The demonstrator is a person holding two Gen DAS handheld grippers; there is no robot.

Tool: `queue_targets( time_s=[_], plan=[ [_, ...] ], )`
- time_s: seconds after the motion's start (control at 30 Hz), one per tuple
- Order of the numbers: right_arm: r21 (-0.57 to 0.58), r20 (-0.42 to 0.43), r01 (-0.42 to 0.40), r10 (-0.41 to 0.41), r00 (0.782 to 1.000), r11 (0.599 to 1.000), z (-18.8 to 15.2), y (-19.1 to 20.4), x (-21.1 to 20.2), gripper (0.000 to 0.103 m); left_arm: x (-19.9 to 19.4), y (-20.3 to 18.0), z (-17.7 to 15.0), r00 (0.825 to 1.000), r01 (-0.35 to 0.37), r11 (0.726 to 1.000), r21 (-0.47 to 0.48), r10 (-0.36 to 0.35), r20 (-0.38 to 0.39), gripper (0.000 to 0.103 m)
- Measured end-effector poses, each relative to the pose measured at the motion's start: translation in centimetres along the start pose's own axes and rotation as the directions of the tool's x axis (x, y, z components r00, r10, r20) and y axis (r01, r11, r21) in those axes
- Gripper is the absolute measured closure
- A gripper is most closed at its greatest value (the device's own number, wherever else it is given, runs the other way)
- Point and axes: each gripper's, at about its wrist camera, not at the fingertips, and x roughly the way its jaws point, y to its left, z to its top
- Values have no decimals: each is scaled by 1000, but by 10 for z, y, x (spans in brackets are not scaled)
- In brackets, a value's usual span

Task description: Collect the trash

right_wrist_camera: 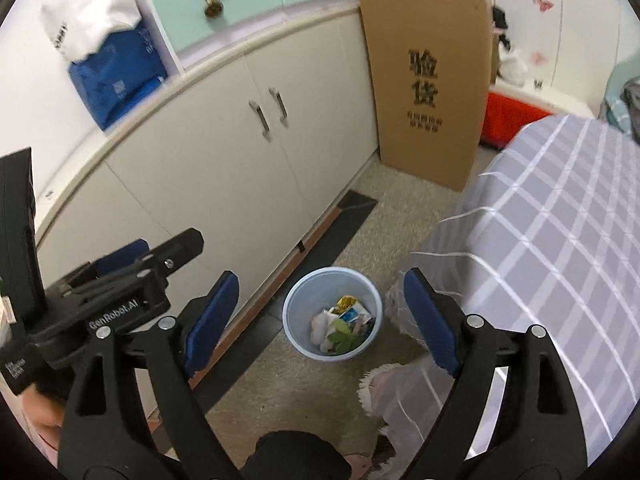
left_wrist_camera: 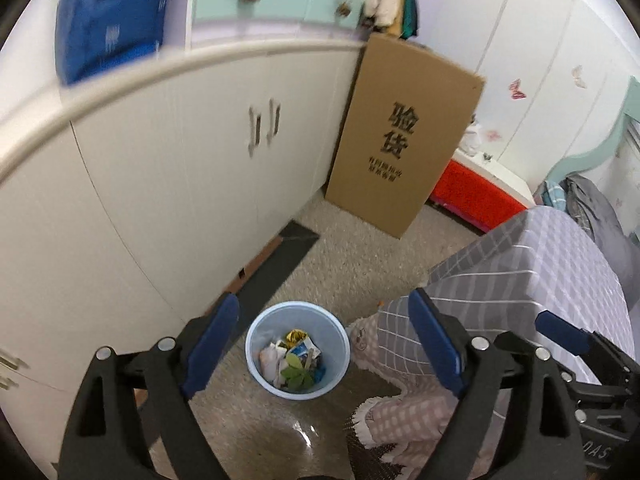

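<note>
Both hand-held grippers are released. The left hand-held gripper (left_wrist_camera: 324, 344) has its blue pads spread wide with nothing between them, and the right hand-held gripper (right_wrist_camera: 320, 316) is likewise spread and empty. In the left wrist view the right one also shows at the lower right edge.

The bin (left_wrist_camera: 256, 354) stands on the carpet, low and centre in both views, between the cupboard (left_wrist_camera: 180, 168) on the left and the bed (left_wrist_camera: 540, 264) with its checked cover on the right. Trash (left_wrist_camera: 294, 360) already lies inside it: a gold wrapper, white paper, a blue-and-white pack and green leaves. A cardboard box (left_wrist_camera: 404, 136) leans upright in the upper centre of the frame, beyond the bin. No loose trash is visible on the floor or the bed from here, so the drop looks done, in my judgement.

Risks from here:
- The bin is light and open; a pad swung low past its rim could tip it and spill the contents.
- The fringed blanket (left_wrist_camera: 396, 408) hangs off the bed just beside the bin; a finger could snag the fringe and drag cloth over the bin.
- Both grippers hang close together, so turning one towards the next piece could knock it against the other.
- Blur in the upper left hides detail, so any trash there may be missed.
</note>
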Motion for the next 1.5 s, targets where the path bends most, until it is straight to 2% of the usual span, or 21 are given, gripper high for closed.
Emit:
queue_targets(
  time_s=[0.13, 0.23, 0.4, 0.5, 0.7, 0.8, 0.97, 1.07, 1.17, 1.33, 1.5],
  plan=[
    [-4, 81, 10, -9, 997, 1000, -14, -7, -57, 18, -59, -26, -9, 993, -54, 996, 71, 46, 109, 14],
    [7, 144, 22, -23, 989, 1000, -28, -15, -101, 17, -95, -44, -17, 985, -61, 992, 109, 43, 165, 14],
    [33, 226, 42, -49, 973, 999, -53, -28, -168, 15, -162, -83, -37, 970, -53, 984, 172, 10, 243, 13],
    [50, 275, 52, -63, 959, 997, -70, -35, -210, 13, -202, -104, -54, 957, -28, 975, 220, -37, 287, 10],
    [38, 373, 135, -140, 917, 990, -107, -39, -284, 11, -267, -133, -83, 922, 22, 959, 281, -129, 366, 8],
    [50, 418, 164, -170, 892, 985, -123, -37, -309, 10, -286, -143, -95, 910, 4, 953, 301, -129, 393, 8],
    [69, 459, 175, -187, 868, 982, -144, -36, -338, 9, -312, -151, -112, 890, -22, 948, 318, -126, 439, 7],
    [86, 490, 175, -195, 850, 981, -155, -35, -354, 8, -326, -152, -118, 882, -15, 948, 318, -137, 451, 7],
    [95, 515, 198, -218, 829, 976, -164, -34, -366, 8, -338, -151, -124, 866, 0, 952, 305, -152, 476, 6],
    [114, 540, 247, -269, 797, 962, -180, -31, -379, 7, -347, -156, -132, 863, -8, 948, 319, -154, 480, 6],
    [123, 552, 276, -297, 780, 953, -190, -31, -384, 7, -353, -161, -139, 860, 11, 942, 334, -179, 477, 5]
  ],
)
